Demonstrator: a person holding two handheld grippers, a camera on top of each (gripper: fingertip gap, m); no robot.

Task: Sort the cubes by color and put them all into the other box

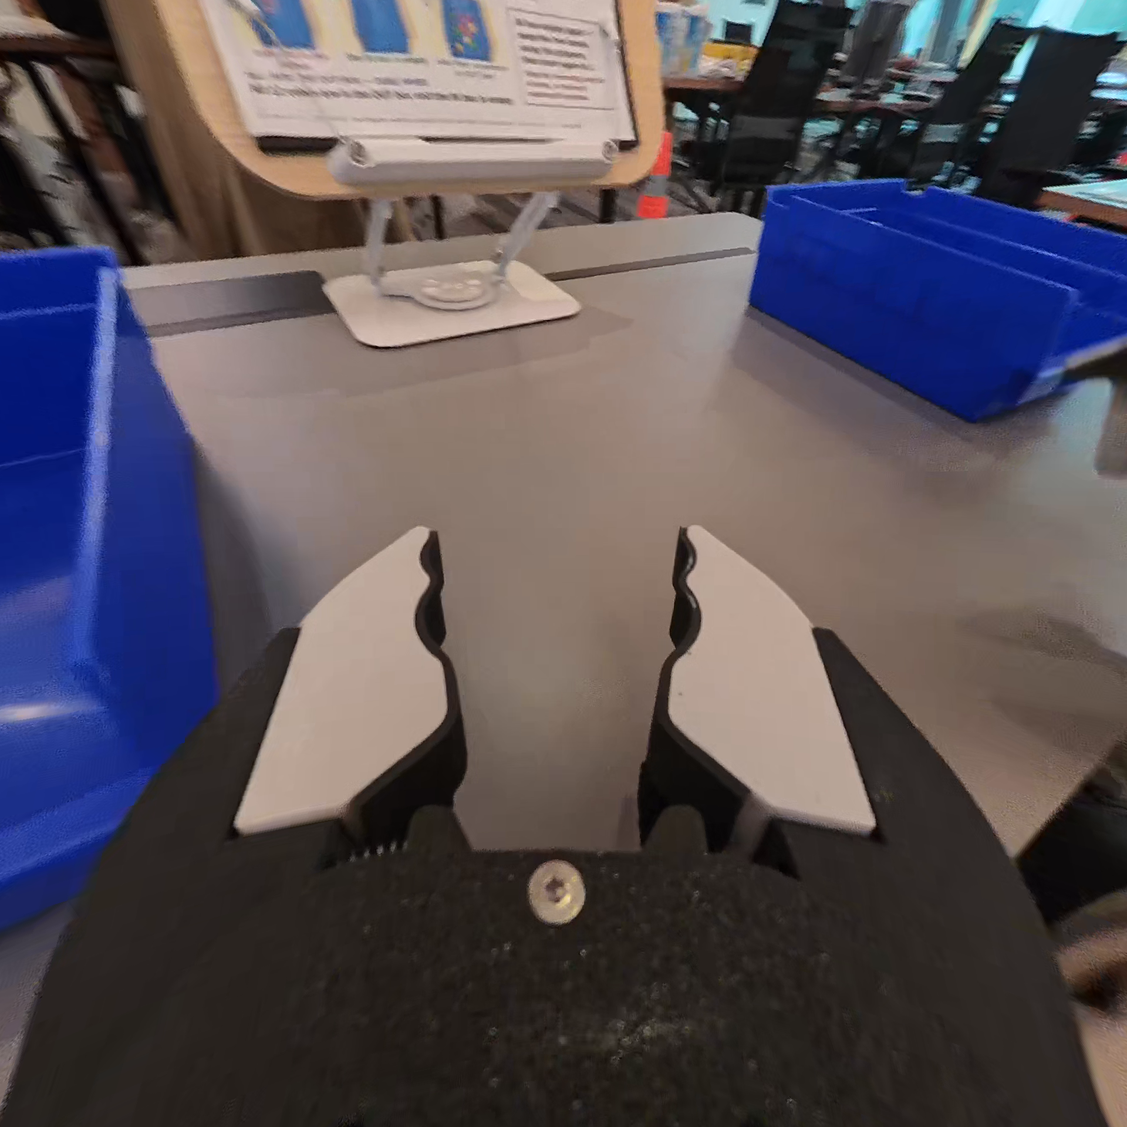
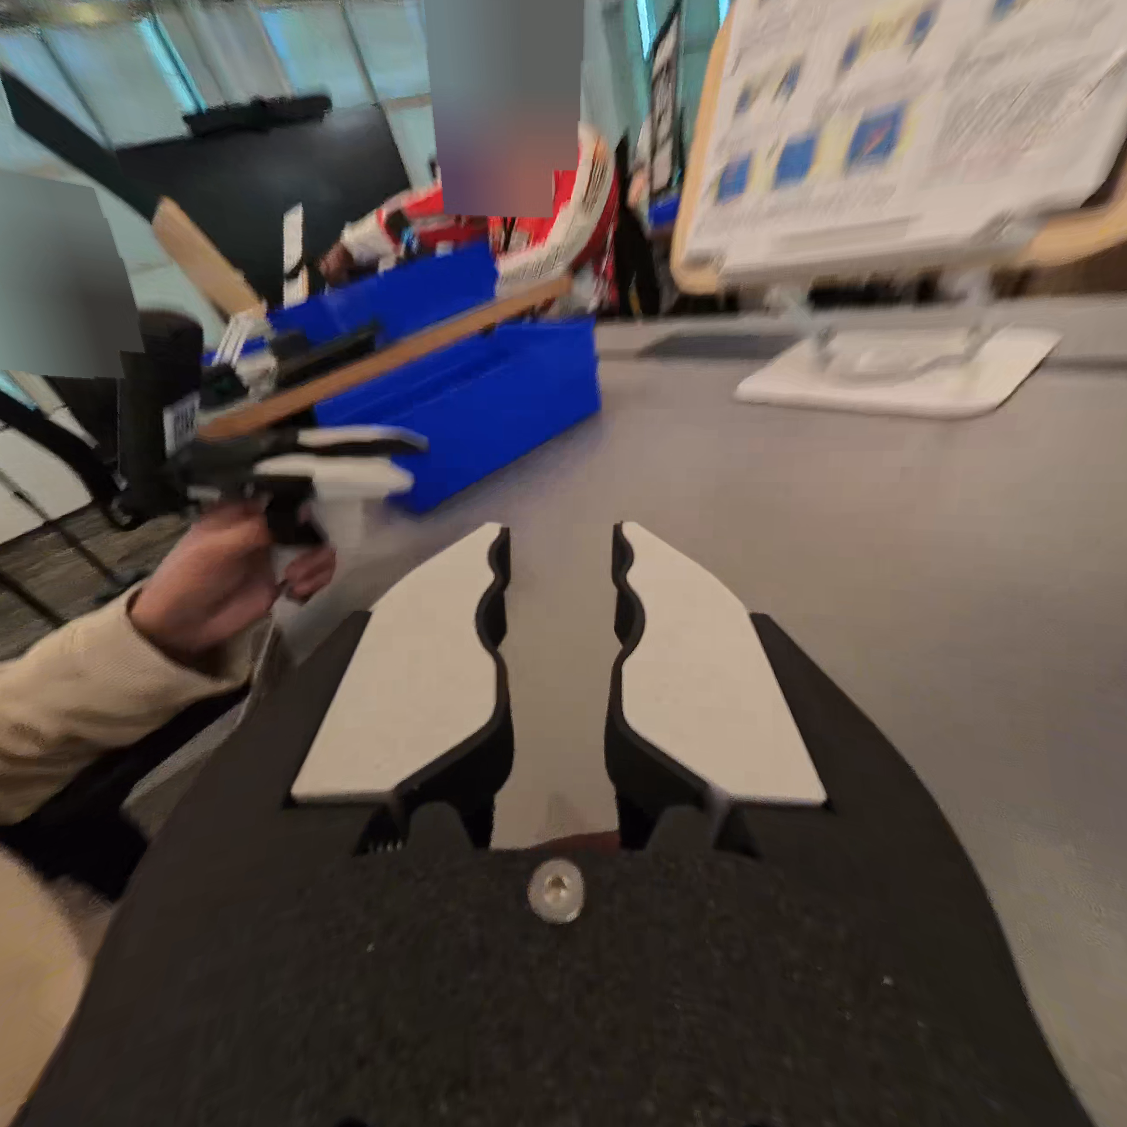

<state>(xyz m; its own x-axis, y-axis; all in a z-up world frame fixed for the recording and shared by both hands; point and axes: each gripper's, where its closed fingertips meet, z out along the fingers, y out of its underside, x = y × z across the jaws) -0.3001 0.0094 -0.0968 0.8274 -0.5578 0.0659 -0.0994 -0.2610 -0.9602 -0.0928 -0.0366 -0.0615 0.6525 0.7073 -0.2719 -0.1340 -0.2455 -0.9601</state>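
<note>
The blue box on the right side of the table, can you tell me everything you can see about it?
The blue box looks like shiny hard plastic, long and open on top. Inside walls split it into narrow compartments running its length. No cubes show in it from this low angle. It sits flat on the grey table, near the far right corner, right of the white stand. Nothing else touches it; the left gripper is well short of it.

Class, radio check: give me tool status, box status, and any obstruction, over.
Left tool open, empty. Right tool open, empty. Blue boxes left and right; no cubes visible. Table between them bare, stand at back.
</note>
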